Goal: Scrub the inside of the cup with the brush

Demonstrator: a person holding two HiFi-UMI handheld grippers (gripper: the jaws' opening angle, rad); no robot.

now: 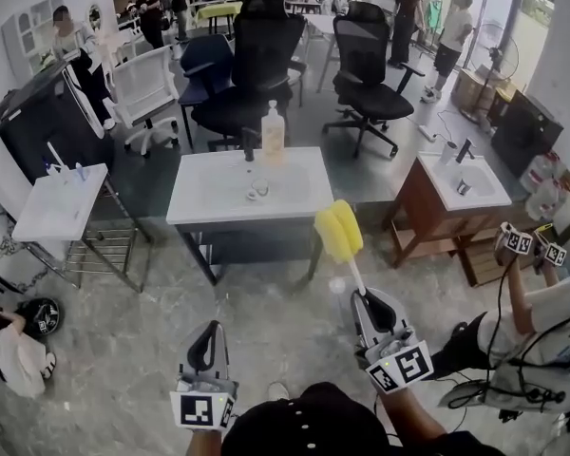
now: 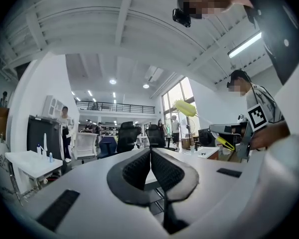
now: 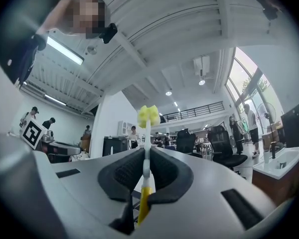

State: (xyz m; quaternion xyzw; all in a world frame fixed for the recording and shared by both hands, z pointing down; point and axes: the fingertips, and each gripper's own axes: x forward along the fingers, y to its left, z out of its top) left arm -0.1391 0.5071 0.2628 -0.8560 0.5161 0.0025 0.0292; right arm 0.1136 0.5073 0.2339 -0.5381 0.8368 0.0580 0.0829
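My right claw (image 1: 366,299) pinches the white handle of a yellow sponge brush (image 1: 339,231); my left claw (image 1: 207,335) is pressed together, empty.

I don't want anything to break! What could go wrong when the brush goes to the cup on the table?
The right hand-held gripper pinches the brush near the handle's end, so it might wobble or slip when pushed. The cup stands near a tall bottle on the table; a bump could tip either. The left hand-held gripper is shut and empty, so nothing steadies the cup yet.
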